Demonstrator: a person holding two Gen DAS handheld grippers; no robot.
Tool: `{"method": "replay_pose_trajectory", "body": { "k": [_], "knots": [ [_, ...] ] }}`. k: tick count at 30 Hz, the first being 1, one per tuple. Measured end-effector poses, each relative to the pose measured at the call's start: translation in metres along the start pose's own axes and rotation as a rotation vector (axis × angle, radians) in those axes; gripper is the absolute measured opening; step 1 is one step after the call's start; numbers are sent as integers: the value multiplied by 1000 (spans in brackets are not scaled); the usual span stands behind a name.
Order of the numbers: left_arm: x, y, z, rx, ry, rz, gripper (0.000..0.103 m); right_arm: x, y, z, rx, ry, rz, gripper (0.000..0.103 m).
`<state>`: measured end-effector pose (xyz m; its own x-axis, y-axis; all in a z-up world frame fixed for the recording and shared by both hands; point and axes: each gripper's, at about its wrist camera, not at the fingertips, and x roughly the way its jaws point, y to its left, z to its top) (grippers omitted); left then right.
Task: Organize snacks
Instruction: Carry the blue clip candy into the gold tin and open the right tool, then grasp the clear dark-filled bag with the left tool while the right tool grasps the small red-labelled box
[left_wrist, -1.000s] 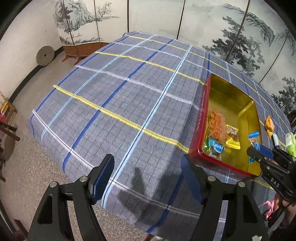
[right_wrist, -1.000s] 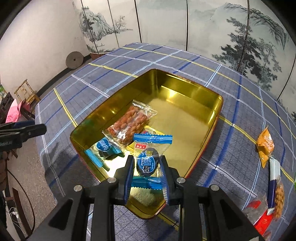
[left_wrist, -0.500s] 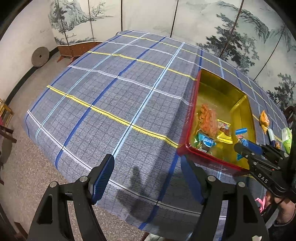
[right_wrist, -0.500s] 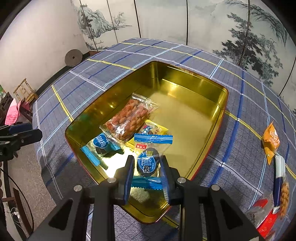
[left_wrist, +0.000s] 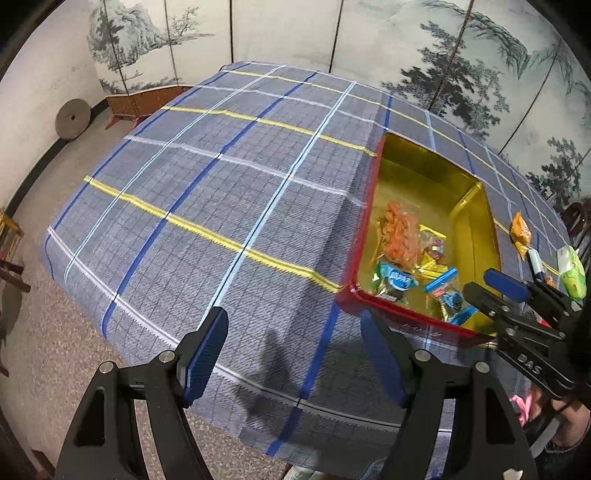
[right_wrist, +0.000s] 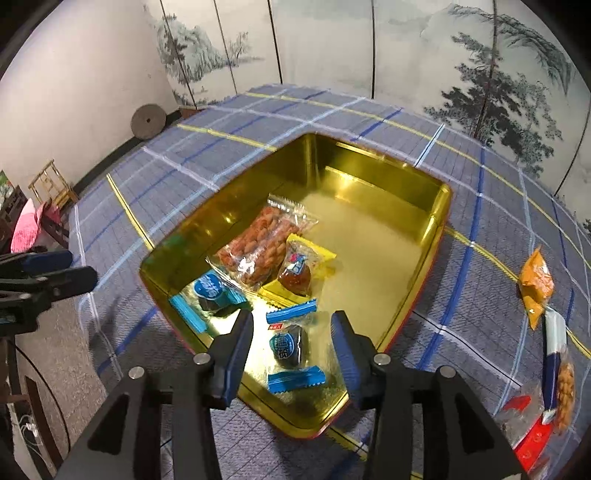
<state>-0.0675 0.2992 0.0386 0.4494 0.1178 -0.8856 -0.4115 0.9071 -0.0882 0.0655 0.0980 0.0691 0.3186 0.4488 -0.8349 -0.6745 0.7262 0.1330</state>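
The right gripper (right_wrist: 291, 341) is letting go of a snack. Its jaws are opening, and the blue-ended candy (right_wrist: 290, 347) lies between them, on the floor of the gold tin (right_wrist: 436, 229), close to the tin's near corner. The pads no longer press on the wrapper; there is a gap on each side. So this step, putting one snack in the tin, looks almost done.

The candy sits right below the gripper, in the middle of the two fingers. Just beyond it lie a yellow sweet (right_wrist: 301, 264), a clear bag of orange-brown twists (right_wrist: 258, 245) and another blue candy (right_wrist: 212, 291), all in the near half of the tin. The far half is bare.

The left gripper (left_wrist: 295, 350) hangs wide open over the checked cloth (left_wrist: 221, 192), holding nothing, well to the side of the tin.

More snacks wait on the cloth outside the tin: an orange packet (right_wrist: 535, 286), a long blue-and-white packet (right_wrist: 554, 350) and something red (right_wrist: 532, 439) near the picture's edge, too bent by the lens to name.

Next, I think the right gripper should lift straight up so it does not drag the candy, then swing over to the orange packet, the nearest one.
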Motion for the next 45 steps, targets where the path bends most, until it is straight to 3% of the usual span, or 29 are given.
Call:
{"method": "replay_pose_trajectory", "body": {
  "k": [7, 17, 22, 26, 33, 38, 40, 45],
  "knots": [
    [-2, -34, 6, 72, -13, -49, 71, -51, -40, -22, 111, -61, -57, 44],
    [0, -105, 5, 246, -21, -144, 71, -113, -168, -114, 480, 8, -341, 44],
    [2, -138, -1, 330, -12, -180, 71, -116, -213, -159, 676, 77, -381, 44],
    [6, -158, -7, 379, 0, -199, 71, -110, -225, -172, 770, 73, -334, 44],
    [8, -180, -16, 435, 17, -213, 71, -93, -230, -168, 828, 79, -366, 44],
    [9, -194, -19, 474, 16, -222, 71, -90, -232, -167, 765, 92, -407, 43],
    [10, -201, -21, 487, 20, -228, 71, -90, -233, -170, 743, 98, -412, 35],
    [15, -225, -27, 537, 25, -245, 71, -92, -234, -176, 674, 91, -416, 32]
  ]
}}
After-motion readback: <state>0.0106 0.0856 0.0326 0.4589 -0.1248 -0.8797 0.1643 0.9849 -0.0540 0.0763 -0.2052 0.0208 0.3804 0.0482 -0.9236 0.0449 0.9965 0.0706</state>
